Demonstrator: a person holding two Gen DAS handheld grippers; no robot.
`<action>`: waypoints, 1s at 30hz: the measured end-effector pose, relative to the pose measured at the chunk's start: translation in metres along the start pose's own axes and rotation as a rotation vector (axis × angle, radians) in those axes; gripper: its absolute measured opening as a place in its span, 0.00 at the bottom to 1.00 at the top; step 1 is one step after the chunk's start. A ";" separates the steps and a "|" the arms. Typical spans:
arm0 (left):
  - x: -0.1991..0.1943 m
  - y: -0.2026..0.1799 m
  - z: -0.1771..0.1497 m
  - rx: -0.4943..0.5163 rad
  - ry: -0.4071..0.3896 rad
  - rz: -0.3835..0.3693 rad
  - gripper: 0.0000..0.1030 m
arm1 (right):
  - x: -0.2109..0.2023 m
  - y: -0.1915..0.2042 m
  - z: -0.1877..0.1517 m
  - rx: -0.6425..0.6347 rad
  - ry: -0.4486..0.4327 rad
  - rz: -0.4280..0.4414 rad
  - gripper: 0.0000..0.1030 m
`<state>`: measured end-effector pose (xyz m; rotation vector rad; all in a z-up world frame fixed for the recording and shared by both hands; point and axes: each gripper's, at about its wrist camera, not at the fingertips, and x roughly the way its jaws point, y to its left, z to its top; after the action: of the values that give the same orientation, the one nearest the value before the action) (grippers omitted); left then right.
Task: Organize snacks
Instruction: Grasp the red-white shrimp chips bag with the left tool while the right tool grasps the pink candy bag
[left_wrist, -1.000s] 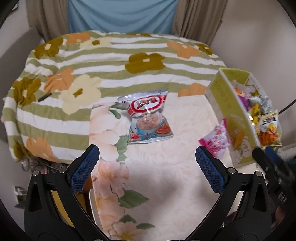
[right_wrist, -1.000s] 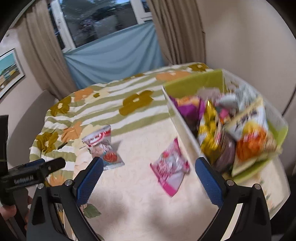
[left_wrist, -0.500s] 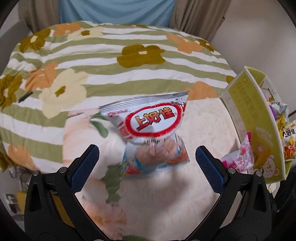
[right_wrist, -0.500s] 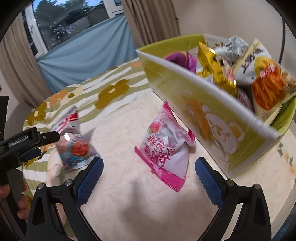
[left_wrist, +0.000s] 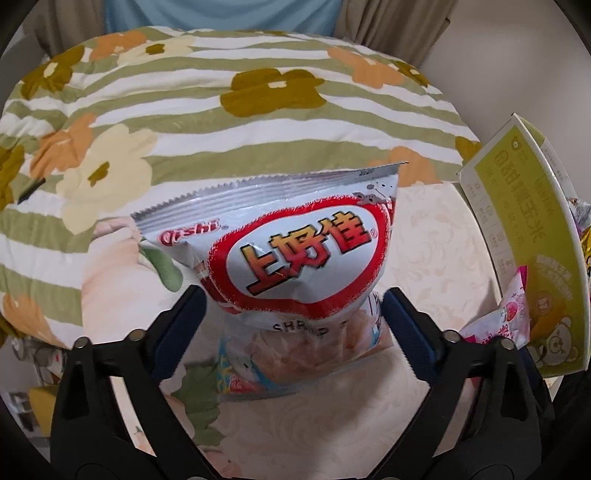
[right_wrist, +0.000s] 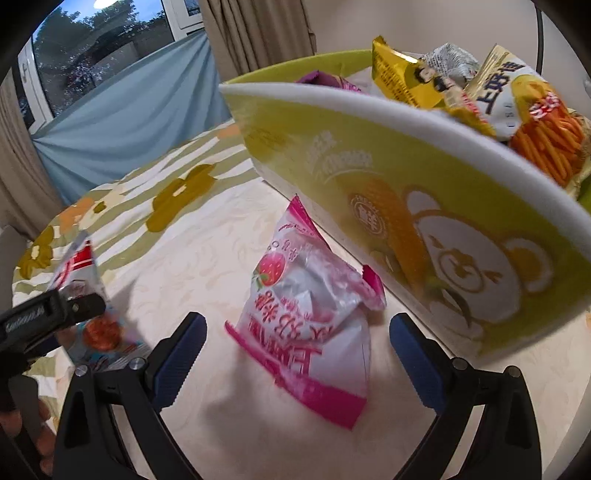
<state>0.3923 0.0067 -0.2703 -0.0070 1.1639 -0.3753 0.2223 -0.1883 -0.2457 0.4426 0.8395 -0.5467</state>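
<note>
Your left gripper (left_wrist: 291, 317) has just been closing, its jaws now either side of the Oishi shrimp chip bag (left_wrist: 295, 258), whether pressing it you cannot tell. Your right gripper (right_wrist: 295, 350) stands wide apart, the pink strawberry snack packet (right_wrist: 314, 317) between its jaws, untouched, beside the green snack box (right_wrist: 443, 221).

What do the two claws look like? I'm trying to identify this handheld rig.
Both match: the left claw and the right claw each have two matte black plastic fingers tipped with ribbed blue pads and fixed with silver bolts. White lettering, too blurred to read, runs along the left claw's side in the right wrist view. No cables or sleeves show.
</note>
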 end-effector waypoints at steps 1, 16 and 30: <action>0.000 0.001 0.001 -0.002 -0.001 -0.012 0.84 | 0.002 0.002 0.001 -0.002 -0.003 -0.006 0.96; -0.005 0.002 0.001 0.053 0.001 -0.024 0.64 | 0.030 0.013 0.011 -0.053 0.058 -0.011 0.82; -0.022 0.009 -0.030 0.030 0.056 -0.031 0.64 | 0.034 0.021 0.013 -0.173 0.077 0.008 0.64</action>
<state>0.3604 0.0268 -0.2647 0.0115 1.2140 -0.4220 0.2611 -0.1886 -0.2617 0.3093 0.9499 -0.4478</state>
